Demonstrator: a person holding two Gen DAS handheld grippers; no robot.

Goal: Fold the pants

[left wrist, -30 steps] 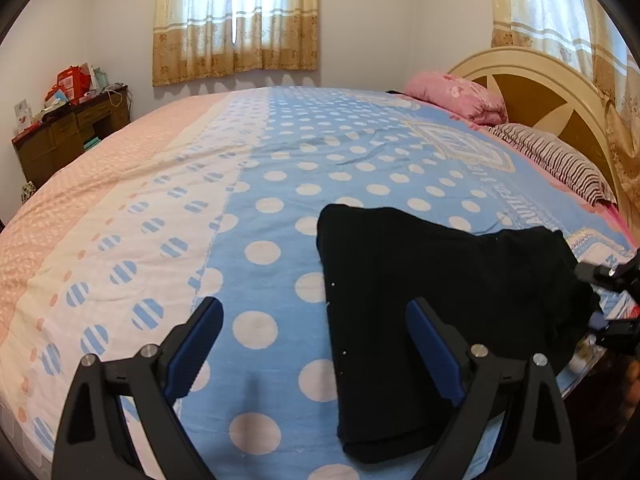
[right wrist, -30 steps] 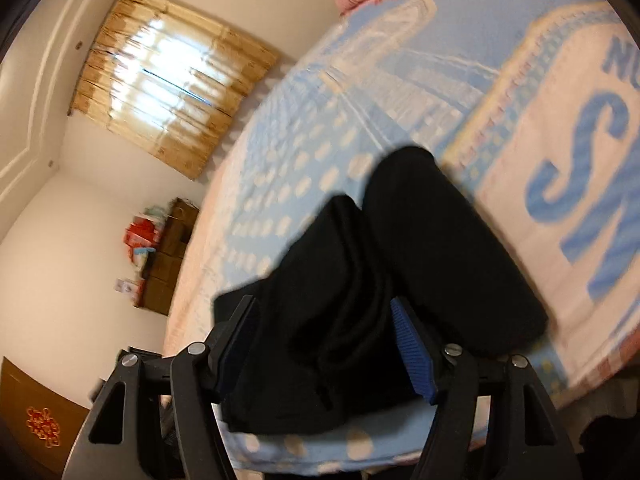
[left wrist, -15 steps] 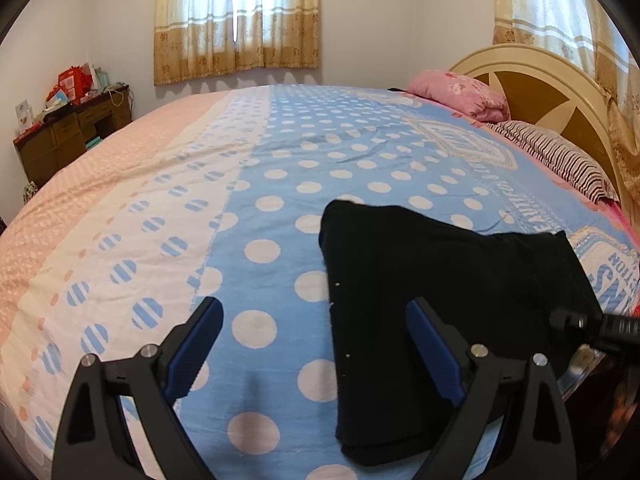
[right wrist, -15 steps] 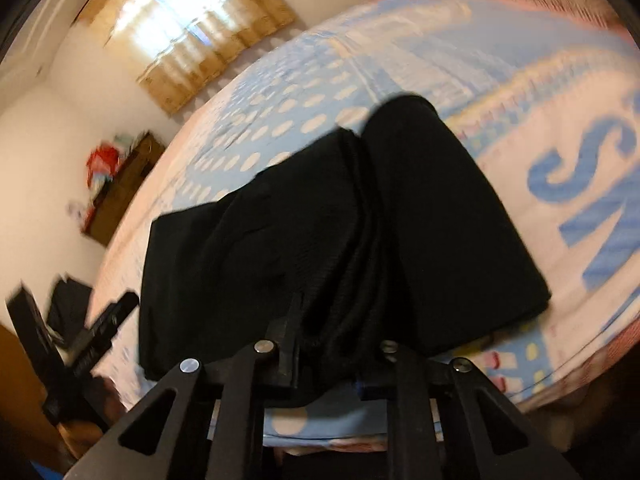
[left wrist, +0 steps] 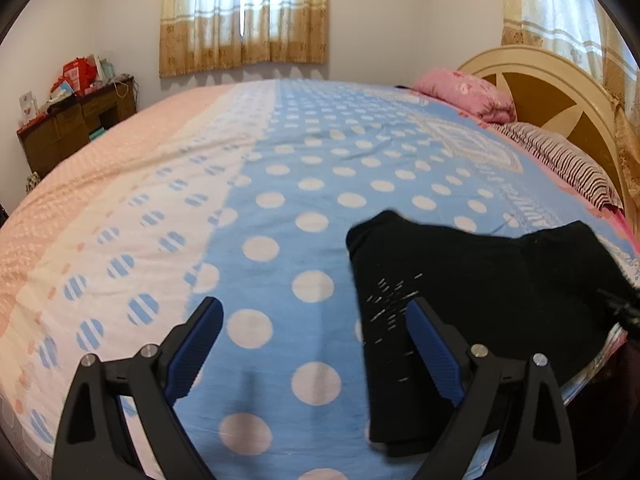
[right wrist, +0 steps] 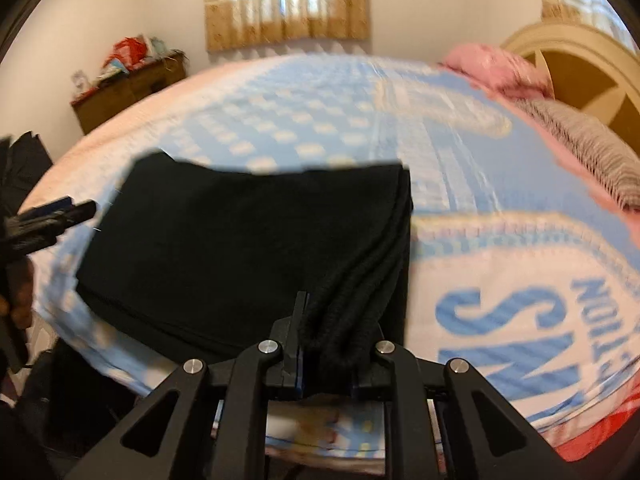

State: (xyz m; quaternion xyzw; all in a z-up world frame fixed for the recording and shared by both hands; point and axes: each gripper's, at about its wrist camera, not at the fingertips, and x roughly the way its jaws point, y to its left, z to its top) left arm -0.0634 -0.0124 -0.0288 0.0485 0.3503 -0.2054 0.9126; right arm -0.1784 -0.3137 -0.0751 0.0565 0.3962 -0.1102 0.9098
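Pants [right wrist: 240, 240] are clamped at their bunched edge by the right gripper [right wrist: 326, 344]. The left gripper [left wrist: 312, 344] is held open beside the pants; a matching grip seems needed for the next fold.

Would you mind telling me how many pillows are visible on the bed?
2. A pink pillow lies near the headboard, on the far side of the bed. A striped pillow sits right beside it, nearer the camera. More may be hidden beyond the frame's right edge.

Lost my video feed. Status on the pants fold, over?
Right gripper shut on bunched edge of black pants. Left gripper open, empty, above bedspread. Pants lie folded near bed edge. Nothing blocking.
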